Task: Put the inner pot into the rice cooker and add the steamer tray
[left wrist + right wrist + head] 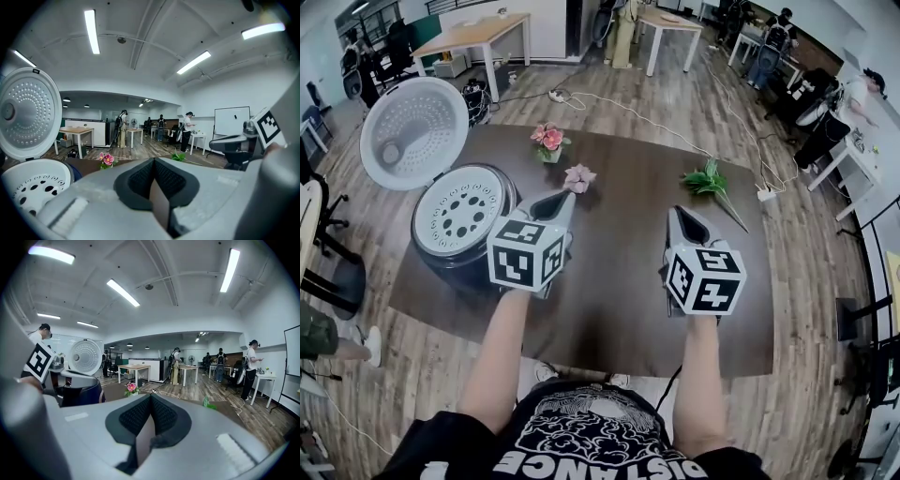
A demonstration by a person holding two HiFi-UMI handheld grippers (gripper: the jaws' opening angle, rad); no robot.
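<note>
I see the steamer tray (461, 211), white and full of holes, seated in the mouth of the rice cooker (441, 261), which stands at the left edge of the dark tabletop (619, 291). The cooker's lid (414, 131) stands open behind it, its dimpled inner face turned toward me. My left claw (565, 197) hangs over the tabletop just right of the cooker, apart from it, pads pressed together on nothing. My right claw (680, 214) hovers well to the right, also pressed together and empty. Beyond the left claw lie a pink flower (579, 176) and a small pink posy (548, 139); a green sprig (708, 180) lies beyond the right.
</note>
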